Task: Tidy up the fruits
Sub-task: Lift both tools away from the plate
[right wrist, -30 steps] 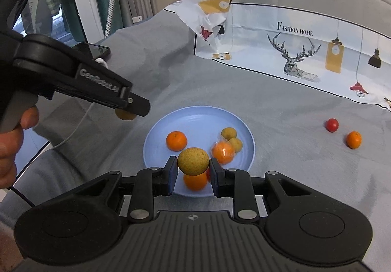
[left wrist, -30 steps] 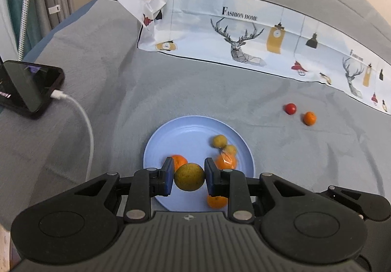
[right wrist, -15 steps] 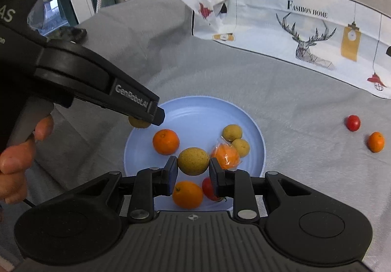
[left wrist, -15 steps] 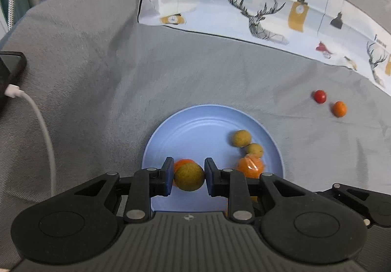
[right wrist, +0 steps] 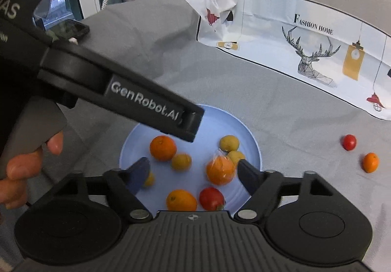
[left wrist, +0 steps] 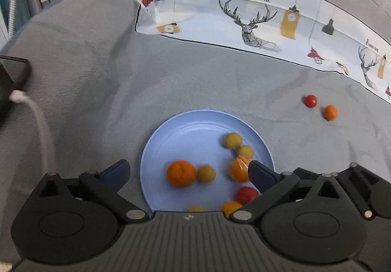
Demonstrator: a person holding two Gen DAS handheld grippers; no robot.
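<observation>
oranges: 4 | tomatoes: 2 | yellow-green fruits: 4 (one part hidden) | plate: 1

Left view: the phone is cut by the frame's left edge. A yellow fruit and a small orange peek half-hidden behind the tool's body. Right view: another yellow fruit tucks behind a blue pad, motion-blurred, and the hand runs off-frame.

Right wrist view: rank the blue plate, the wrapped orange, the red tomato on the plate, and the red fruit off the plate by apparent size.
1. blue plate
2. wrapped orange
3. red tomato, though it sits nearest the camera
4. red fruit off the plate, farther away, so true size unsure
</observation>
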